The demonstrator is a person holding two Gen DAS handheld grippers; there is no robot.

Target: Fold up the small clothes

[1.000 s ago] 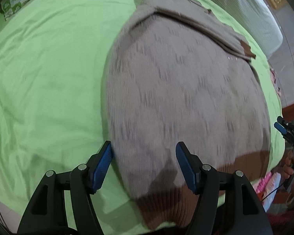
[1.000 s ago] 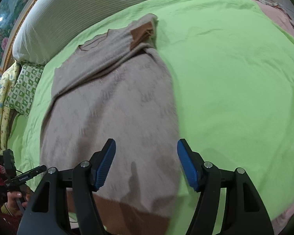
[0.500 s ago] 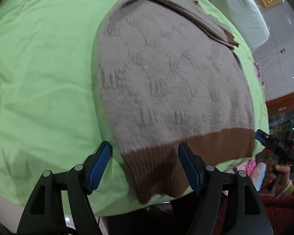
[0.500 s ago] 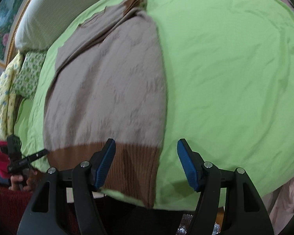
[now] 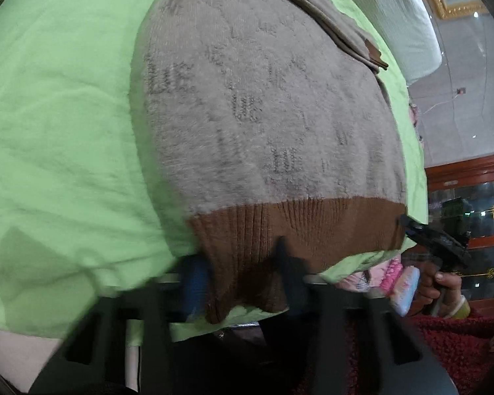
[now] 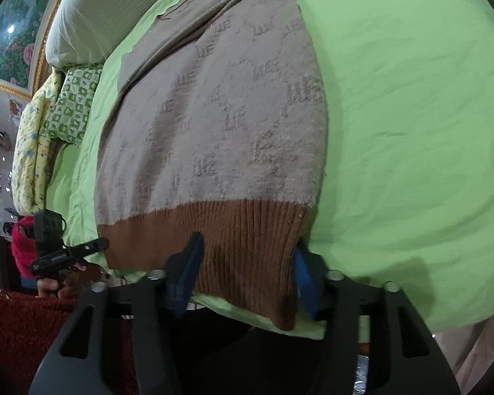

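Brown hem (image 5: 280, 230) now pinched by both closing grippers.

A bed under a wrinkled lime-green sheet (image 6: 411, 98) fills most of both views. In the right wrist view, a white ribbed pillow (image 6: 82, 29) lies at eleven o'clock, with a green-and-white patterned pillow (image 6: 72, 105) and a pale yellow quilt (image 6: 29, 151) at nine o'clock. A gold-framed floral painting (image 6: 10, 39) hangs at ten o'clock. In the left wrist view, a red-brown wooden glass cabinet (image 5: 471, 204) stands at three o'clock.
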